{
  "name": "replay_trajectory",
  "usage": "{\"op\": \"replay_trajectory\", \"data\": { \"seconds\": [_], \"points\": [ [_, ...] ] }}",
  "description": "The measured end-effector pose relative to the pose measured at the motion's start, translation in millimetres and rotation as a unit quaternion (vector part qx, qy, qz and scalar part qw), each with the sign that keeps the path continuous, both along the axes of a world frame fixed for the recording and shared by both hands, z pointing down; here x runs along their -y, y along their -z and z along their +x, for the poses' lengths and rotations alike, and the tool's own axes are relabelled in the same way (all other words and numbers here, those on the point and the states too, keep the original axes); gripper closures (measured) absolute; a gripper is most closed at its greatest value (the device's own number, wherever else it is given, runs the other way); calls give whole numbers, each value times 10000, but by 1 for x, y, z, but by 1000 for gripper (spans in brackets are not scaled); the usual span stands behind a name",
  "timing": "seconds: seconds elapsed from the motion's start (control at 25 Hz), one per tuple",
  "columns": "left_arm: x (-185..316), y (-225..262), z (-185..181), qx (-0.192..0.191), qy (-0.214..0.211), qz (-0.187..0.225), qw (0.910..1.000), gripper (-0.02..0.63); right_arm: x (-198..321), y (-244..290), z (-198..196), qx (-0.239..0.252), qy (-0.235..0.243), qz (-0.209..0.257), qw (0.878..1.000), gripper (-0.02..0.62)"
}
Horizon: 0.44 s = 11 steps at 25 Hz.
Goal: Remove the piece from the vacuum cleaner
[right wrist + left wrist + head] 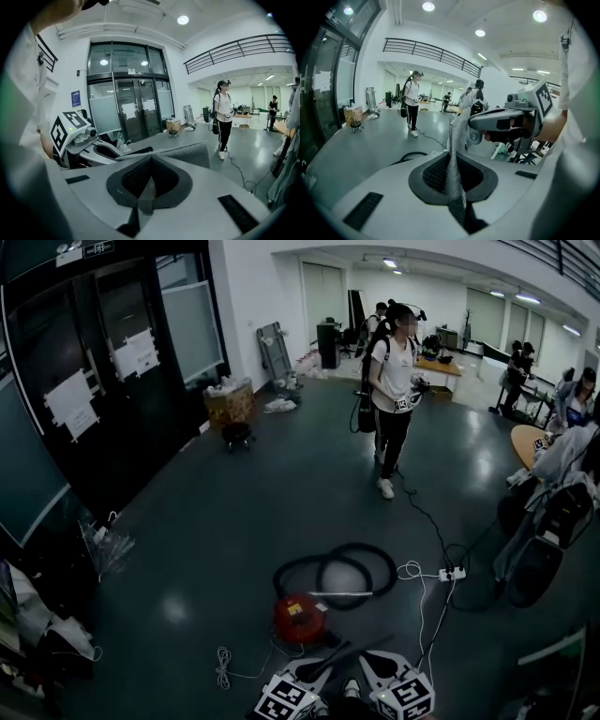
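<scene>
Vacuum (300, 618) is on the floor (216, 521) just ahead of me, with its hose (342, 573) coiled behind it, and I see nothing detached yet. Left tool (452, 136) and right tool (178, 152) are both closed on nothing, well clear above it. I'd say not started: reach, grip and pull-off are all left.

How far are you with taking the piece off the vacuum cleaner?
Nothing looks done yet: the red vacuum cleaner sits on the floor with its black hose coiled beside it. In hand: nothing, the left tongs and right tongs are both shut and empty, away from the machine. Still left: reach down, grip the piece and pull it off.
</scene>
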<state>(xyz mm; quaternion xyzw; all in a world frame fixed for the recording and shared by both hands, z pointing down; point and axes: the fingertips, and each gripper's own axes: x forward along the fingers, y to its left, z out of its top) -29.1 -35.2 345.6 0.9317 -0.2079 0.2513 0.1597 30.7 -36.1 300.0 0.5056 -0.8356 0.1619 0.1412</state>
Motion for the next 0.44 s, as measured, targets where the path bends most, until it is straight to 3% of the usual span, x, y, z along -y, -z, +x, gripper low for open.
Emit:
{"op": "replay_trajectory", "data": {
  "seconds": [0.44],
  "points": [
    [15,2,10,-88,271,54,9996,580,12,-1,5,-119,252,-71,9996,580]
  ]
}}
